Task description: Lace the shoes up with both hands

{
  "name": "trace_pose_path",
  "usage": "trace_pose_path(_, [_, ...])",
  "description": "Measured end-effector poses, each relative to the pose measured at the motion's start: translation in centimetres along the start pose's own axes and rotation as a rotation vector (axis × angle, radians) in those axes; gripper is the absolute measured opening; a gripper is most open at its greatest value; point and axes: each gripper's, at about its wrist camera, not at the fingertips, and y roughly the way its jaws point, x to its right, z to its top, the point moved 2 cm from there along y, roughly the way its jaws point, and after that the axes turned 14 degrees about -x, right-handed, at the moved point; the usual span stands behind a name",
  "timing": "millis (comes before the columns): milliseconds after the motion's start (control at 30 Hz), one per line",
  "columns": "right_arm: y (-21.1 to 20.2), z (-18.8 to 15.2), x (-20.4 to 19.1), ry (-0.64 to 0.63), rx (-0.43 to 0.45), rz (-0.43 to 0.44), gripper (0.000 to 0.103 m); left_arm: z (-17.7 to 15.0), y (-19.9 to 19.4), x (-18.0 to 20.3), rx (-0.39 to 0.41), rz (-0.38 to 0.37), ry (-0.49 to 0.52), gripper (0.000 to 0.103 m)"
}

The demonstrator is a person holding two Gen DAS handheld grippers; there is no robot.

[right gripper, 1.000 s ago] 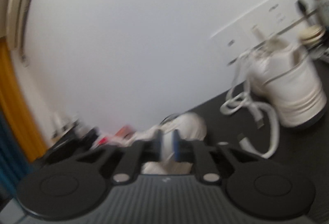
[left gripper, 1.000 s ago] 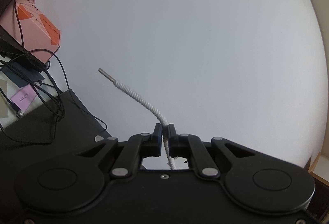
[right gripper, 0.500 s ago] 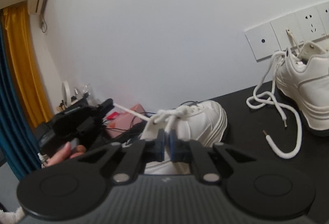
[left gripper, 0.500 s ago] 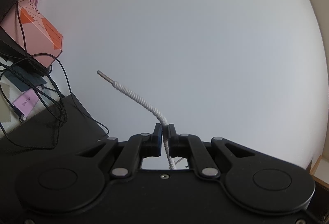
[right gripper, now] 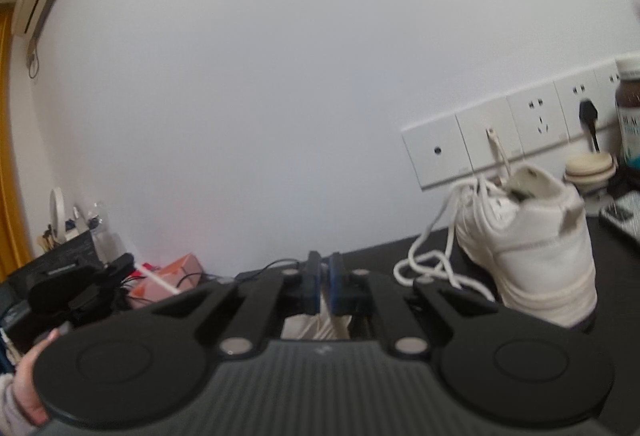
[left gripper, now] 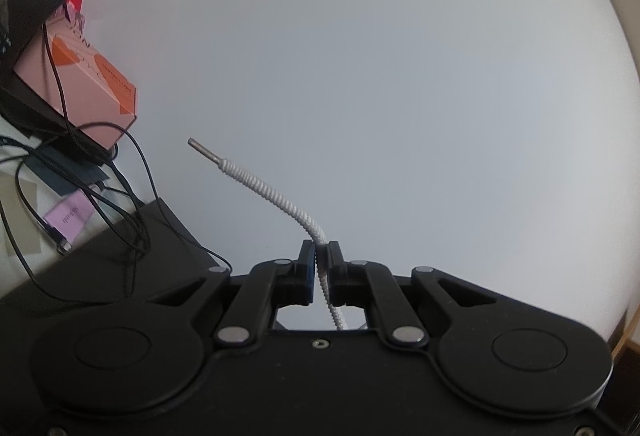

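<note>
Left hand-held gripper (left gripper: 320,256): jaws pressed together on the white braided shoelace (left gripper: 276,192), pinched a little way back from its tip. The free length arches up and away from the pads, ending in the thin grey metal aglet (left gripper: 202,148), which stands clear in the air against the bare white wall (left gripper: 360,56). Judgement: gripping behind the tip keeps the stiff end exposed and steerable, ready to be aimed at an eyelet

Right hand-held gripper (right gripper: 324,276): blue-padded jaws brought together. A pale strand shows low in the slot behind the pads; whether it is lace actually caught between them cannot be told, since the pad line is too tight and the view soft. White fabric just below this gripper's body looks like part of a shoe, mostly hidden

Taking the row of white wall sockets (right gripper: 520,124) as landmark: the white chunky-soled sneaker (right gripper: 532,248) stands upright on the dark surface (right gripper: 616,276) directly below them, heel toward the camera, its loose white laces (right gripper: 432,264) spilling onto the surface on the gripper side. The left gripper appears far off to the other side, the lace end poking from it

Judgement: lacing is not yet finished; the lace end is held ready, not threaded
</note>
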Motion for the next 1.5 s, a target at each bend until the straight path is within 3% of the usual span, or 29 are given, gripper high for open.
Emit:
trace_pose_path(100, [0.8, 0.7, -0.2, -0.004, 0.007, -0.008, 0.004, 0.0, 0.2, 0.1, -0.015, 0.016, 0.013, 0.008])
trace_pose_path(167, [1.6, 1.0, -0.3, -0.011, -0.007, -0.008, 0.007, -0.2, 0.9, -0.1, -0.072, -0.001, 0.0, 0.02])
trace_pose_path(233, [2.1, 1.1, -0.5, -0.017, -0.008, -0.019, 0.018, -0.7, 1.8, 0.3, -0.139, -0.011, 0.017, 0.043])
trace_pose_path(300, [2.2, 0.9, -1.0, -0.041, 0.019, -0.011, 0.05, -1.3, 2.7, 1.0, -0.211, -0.017, 0.057, 0.044])
trace_pose_path(333, [2.1, 0.7, -1.2, -0.063, 0.036, 0.001, 0.058, -1.6, 3.0, 1.8, -0.245, -0.027, 0.101, 0.05])
trace_pose_path(400, [1.9, -0.2, -1.9, -0.132, 0.065, 0.031, 0.086, -2.4, 3.6, 3.4, -0.308, -0.051, 0.202, 0.064])
trace_pose_path(533, [2.4, -1.7, -2.7, -0.261, 0.033, 0.043, 0.088, -4.4, 3.9, 6.4, -0.384, -0.089, 0.394, 0.084])
trace_pose_path(700, [3.2, -1.9, -1.9, -0.239, -0.055, 0.026, 0.088, -5.4, 4.8, 6.8, -0.43, -0.043, 0.465, 0.095])
trace_pose_path(900, [3.5, -2.5, -2.2, -0.218, -0.099, 0.015, 0.089, -5.7, 5.6, 6.3, -0.449, -0.019, 0.475, 0.098])
trace_pose_path(1233, [5.5, -2.5, -1.7, -0.179, -0.122, -0.049, 0.102, -8.2, 5.9, 7.8, -0.5, 0.034, 0.629, 0.103])
trace_pose_path(1500, [5.5, -2.7, -1.7, -0.161, -0.116, -0.05, 0.102, -8.1, 5.9, 7.6, -0.505, 0.02, 0.615, 0.103])
